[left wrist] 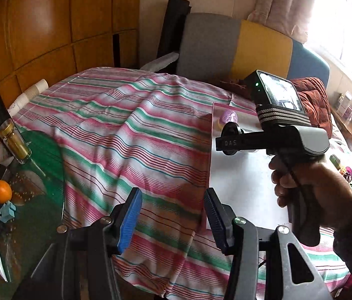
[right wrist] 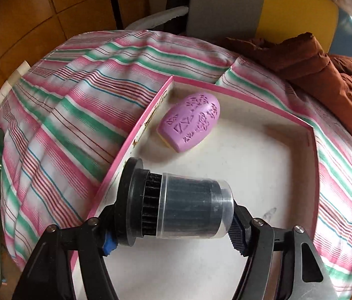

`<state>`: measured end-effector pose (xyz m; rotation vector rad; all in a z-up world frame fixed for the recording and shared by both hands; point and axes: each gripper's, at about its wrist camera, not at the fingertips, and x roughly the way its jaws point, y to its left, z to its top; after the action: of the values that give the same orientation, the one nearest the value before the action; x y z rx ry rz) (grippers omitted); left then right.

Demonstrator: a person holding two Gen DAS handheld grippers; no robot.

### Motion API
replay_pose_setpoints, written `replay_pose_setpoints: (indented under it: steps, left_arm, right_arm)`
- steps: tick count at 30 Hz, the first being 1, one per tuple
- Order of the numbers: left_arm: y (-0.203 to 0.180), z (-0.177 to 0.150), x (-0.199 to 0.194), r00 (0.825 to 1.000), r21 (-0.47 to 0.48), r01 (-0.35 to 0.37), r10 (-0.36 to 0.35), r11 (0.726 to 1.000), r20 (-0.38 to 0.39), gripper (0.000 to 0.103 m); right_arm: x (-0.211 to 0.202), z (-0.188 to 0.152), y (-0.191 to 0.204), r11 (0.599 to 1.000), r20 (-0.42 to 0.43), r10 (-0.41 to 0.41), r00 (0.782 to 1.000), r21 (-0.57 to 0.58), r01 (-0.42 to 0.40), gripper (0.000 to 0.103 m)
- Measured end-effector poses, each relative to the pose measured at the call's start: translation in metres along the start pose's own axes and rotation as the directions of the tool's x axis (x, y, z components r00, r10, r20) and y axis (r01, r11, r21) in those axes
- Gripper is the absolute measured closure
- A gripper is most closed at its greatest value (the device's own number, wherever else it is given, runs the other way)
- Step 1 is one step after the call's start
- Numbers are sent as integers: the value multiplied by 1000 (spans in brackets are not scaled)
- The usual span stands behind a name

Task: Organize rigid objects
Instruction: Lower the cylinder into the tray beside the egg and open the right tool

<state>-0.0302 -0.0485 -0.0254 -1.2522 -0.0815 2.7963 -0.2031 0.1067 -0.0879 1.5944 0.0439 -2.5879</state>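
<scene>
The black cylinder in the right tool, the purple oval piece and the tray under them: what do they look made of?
Black cylinder: ribbed, matte black, probably plastic, under a clear glossy sleeve that shows the ribs through it.
Purple oval piece: matte, moulded relief pattern, pale yellow underside; plastic or soap-like, unclear.
Tray: thin straight pink-edged walls, dull white floor; likely cardboard.

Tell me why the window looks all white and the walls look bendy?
Left wrist view: daylight overexposes the window to plain white, and the fisheye lens curves the wooden wall. Right wrist view: the same lens bends the pink-rimmed tray; the edges go dark.
</scene>
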Motion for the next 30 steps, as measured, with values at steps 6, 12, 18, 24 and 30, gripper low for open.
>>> replay_pose_setpoints:
  steps: [6, 12, 18, 24, 30]
  left_arm:
    - [3, 2, 1, 1000, -9, 0, 0, 1000, -3, 51]
    - [1, 2, -1, 1000, -8, 0, 0, 1000, 3, 51]
    - [-4, -1, -7, 1000, -2, 5, -5, 1000, 10, 51]
    - [-8, -2, -14, 1000, 10, 4, -4, 1000, 22, 51]
    - [-10, -1, -20, 999, 18, 4, -5, 1000, 33, 51]
  right_arm:
    - [-9, -1, 1, 999, 40, 36, 999, 1, -36, 24]
    - [-28, -7, -3, 999, 83, 43, 996, 5, -43, 23]
    - [-49, -17, -7, 999, 125, 42, 991, 22, -46, 23]
    - [-71, -30, -7, 1000, 177, 20, 984, 18, -24, 21]
    - [-97, -50, -12, 1000, 233, -3, 973, 25, -3, 19]
